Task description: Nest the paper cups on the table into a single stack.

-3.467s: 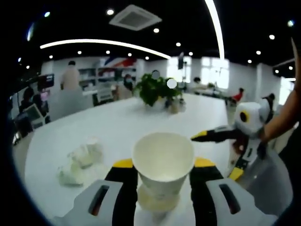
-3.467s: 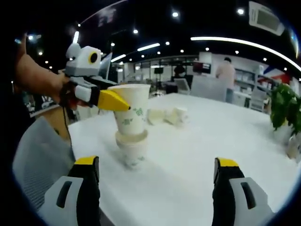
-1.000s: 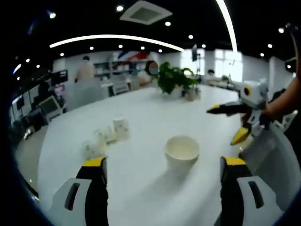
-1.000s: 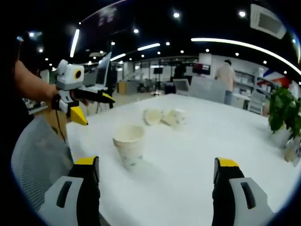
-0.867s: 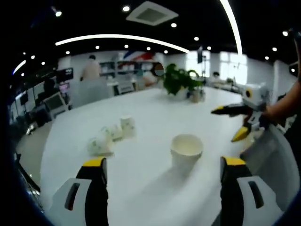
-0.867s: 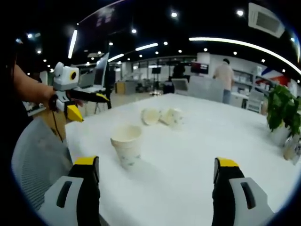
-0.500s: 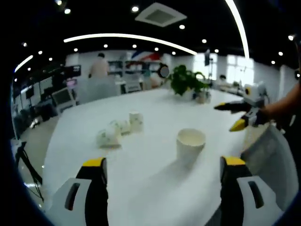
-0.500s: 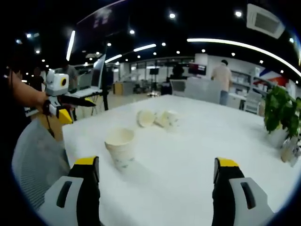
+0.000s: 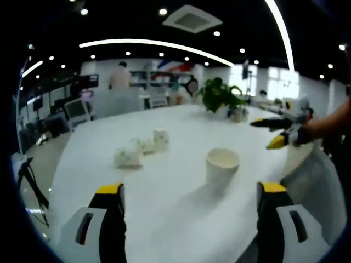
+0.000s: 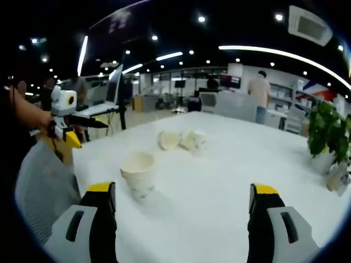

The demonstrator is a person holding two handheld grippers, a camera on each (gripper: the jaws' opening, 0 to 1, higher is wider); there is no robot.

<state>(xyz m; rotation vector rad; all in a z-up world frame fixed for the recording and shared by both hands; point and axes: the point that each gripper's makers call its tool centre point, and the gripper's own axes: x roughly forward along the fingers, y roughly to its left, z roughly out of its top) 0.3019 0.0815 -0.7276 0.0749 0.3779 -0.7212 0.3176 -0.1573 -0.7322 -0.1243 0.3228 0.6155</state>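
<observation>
Left gripper (image 9: 189, 205): jaws wide, nothing held. Loose cups (image 9: 140, 150) seen ahead of left jaw, two tipped on sides, one upright. Stack (image 9: 222, 167) upright, between jaws, ahead. Right gripper (image 10: 184, 205): jaws wide, nothing held; loose cups judged nearer left gripper. Table (image 9: 181, 213) white.

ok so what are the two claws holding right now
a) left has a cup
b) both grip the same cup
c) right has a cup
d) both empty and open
d: the left claw and right claw both stand wide open with nothing between them, and the upright cup stack sits untouched on the white table.
</observation>
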